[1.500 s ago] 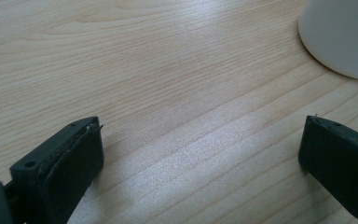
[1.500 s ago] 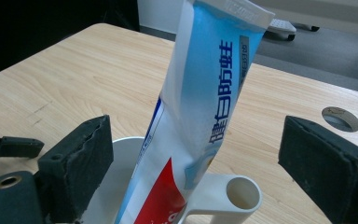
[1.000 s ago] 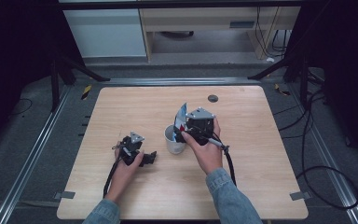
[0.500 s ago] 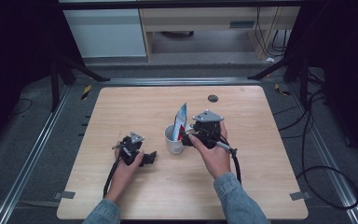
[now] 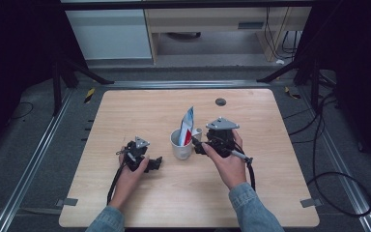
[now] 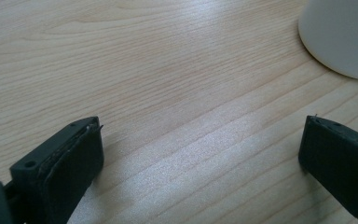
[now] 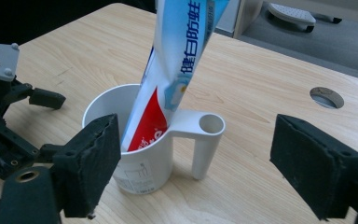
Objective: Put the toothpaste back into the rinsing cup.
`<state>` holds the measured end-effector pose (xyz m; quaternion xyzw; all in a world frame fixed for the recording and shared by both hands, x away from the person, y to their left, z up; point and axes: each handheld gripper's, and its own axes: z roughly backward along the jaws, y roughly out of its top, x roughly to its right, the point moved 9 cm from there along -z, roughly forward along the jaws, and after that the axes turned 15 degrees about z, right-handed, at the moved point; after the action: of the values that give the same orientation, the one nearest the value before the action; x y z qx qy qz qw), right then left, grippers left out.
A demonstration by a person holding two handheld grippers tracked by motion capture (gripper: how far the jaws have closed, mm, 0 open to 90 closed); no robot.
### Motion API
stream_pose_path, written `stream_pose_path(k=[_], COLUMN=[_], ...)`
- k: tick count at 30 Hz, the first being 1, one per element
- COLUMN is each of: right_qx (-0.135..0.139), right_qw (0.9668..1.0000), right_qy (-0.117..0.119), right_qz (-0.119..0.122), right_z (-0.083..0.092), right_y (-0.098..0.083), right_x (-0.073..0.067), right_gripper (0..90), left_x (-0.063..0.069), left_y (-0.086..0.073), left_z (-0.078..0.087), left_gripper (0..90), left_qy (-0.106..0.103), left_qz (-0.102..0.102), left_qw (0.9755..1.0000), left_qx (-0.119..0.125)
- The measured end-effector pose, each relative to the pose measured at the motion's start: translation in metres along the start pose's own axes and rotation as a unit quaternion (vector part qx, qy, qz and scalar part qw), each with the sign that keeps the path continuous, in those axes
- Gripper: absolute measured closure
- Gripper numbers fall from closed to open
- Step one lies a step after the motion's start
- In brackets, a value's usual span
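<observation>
Beside the cup (image 7: 140, 154), right gripper (image 7: 200, 172) wide and just narrowing, empty; left gripper (image 6: 200, 158) wide; close squarely on handle (image 7: 203, 140).

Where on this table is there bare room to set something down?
Free: the far strip between the table's back edge and the white cup, and the near right corner. Crowded: the middle, where the left gripper and right gripper flank the cup and its toothpaste tube.
</observation>
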<state>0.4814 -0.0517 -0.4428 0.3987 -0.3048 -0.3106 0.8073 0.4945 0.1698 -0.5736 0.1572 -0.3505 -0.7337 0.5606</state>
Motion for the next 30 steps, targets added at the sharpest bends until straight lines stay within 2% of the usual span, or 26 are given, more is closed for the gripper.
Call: stream_pose_path(k=[7,13,24,30], right_qx=[-0.014,-0.032,-0.052,-0.07], right_qw=[0.9999,0.9994,0.9983,0.9969], right_qy=[0.001,-0.006,-0.025,-0.029], right_qz=[0.005,0.007,-0.007,-0.019], right_z=[0.004,0.008,0.016,0.017], right_y=[-0.011,-0.025,-0.05,-0.07], right_x=[0.007,0.02,0.041,0.051], right_gripper=[16.6,14.7,12.1,12.7], left_x=[0.0,0.0,0.0,0.0], left_y=[0.0,0.0,0.0,0.0], left_z=[0.0,0.0,0.0,-0.001], left_gripper=[0.0,0.0,0.0,0.0], left_qy=[0.0,0.0,0.001,0.0], left_qz=[0.0,0.0,0.0,0.0], left_qw=[1.0,1.0,1.0,1.0], left_qx=[0.0,0.0,0.0,0.001])
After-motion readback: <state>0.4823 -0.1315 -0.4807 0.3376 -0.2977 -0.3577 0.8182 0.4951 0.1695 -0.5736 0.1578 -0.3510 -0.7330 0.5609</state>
